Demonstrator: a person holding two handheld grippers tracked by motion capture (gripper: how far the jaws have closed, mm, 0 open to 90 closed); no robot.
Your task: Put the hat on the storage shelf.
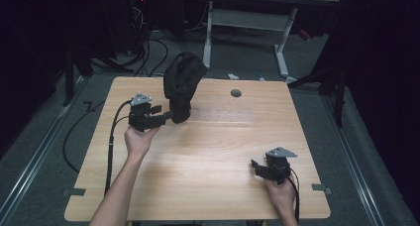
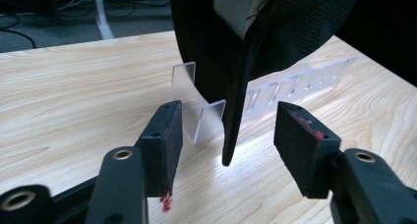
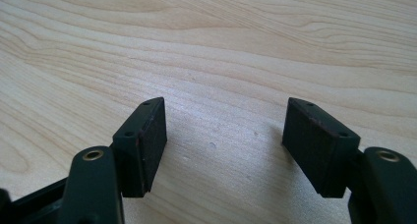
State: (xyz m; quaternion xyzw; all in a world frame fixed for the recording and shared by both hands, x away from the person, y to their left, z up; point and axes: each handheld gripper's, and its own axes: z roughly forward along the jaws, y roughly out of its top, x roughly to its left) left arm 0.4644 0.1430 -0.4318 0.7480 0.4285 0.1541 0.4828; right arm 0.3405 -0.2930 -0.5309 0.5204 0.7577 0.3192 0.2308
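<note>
The black cap (image 1: 182, 84) stands upright at two o'clock of the left gripper (image 1: 166, 118), its hanging edge between spread jaws, untouched; the right gripper (image 1: 254, 166), also spread, idles well apart

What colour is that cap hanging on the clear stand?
Black. The cap shows best in the left gripper view, its brim pointing down.

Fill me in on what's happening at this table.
A person works at a wooden table with a gripper in each hand. The left gripper is up against a black cap that sits on a clear plastic stand. Its jaws are open, with the cap's brim hanging between the pads untouched. The right gripper rests near the table's front right, jaws open over bare wood, holding nothing.
</note>
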